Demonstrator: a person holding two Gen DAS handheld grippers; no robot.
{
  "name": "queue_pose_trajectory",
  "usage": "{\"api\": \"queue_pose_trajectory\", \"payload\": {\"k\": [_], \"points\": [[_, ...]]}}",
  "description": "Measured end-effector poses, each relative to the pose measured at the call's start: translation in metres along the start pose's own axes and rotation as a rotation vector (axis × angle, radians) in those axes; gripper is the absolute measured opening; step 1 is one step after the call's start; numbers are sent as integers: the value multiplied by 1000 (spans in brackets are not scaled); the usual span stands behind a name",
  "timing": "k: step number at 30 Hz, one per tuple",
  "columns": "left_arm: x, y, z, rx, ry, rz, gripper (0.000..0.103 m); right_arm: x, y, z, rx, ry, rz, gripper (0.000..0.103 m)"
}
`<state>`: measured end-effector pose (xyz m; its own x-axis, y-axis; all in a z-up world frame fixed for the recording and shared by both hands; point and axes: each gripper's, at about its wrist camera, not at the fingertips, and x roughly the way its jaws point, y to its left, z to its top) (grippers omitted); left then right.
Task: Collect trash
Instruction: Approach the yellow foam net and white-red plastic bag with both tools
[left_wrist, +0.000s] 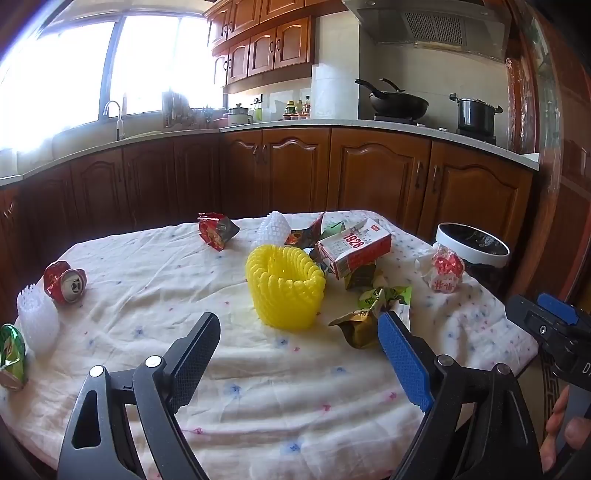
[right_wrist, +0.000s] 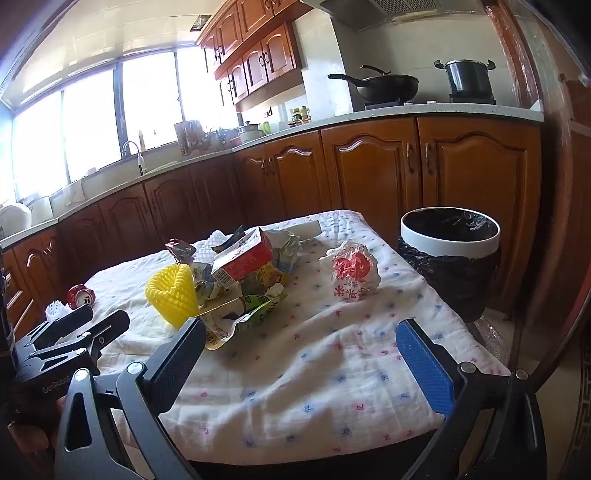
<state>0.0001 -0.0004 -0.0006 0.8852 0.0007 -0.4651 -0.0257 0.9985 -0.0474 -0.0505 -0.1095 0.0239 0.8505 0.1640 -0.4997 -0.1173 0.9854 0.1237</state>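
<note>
— Looking over the worktop (left_wrist: 122, 258) now: which piece goes first, and which hand takes it?

— Both of my tongs hang above the near edge, tilted down, each spread wide with nothing between the pads. The left tongs (left_wrist: 299, 343) face the yellow foam net (left_wrist: 284, 286), which stands just beyond their tips, mouth up. The right tongs (right_wrist: 301, 350) look across bare cloth toward the crumpled white-and-red bag (right_wrist: 351, 273), which lies ahead of them and slightly right.

— And the bin?

— The lined trash bin (right_wrist: 450, 229) stands off the far right corner of the worktop, so my right hand is the nearer one to it. The bag sits between that hand and the bin, apart from the heap.

— The rest?

— A red carton (left_wrist: 354, 247) lies tilted on wrappers in the middle, its long axis running left to right; a crushed can (left_wrist: 66, 282) lies on its side at the far left beside a white foam net (left_wrist: 37, 321). I judge the bag the easiest start: straight reach forward, then swing right.
</note>
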Motion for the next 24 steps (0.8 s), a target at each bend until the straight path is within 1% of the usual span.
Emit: {"api": "queue_pose_trajectory", "payload": {"k": [20,24], "points": [[5,-1,-3,-5,4,-2,88,4,1,-2,3,19,14,103],[12,3,0,-21,32,-11,88,5,0,-2,4,24,18,103]]}}
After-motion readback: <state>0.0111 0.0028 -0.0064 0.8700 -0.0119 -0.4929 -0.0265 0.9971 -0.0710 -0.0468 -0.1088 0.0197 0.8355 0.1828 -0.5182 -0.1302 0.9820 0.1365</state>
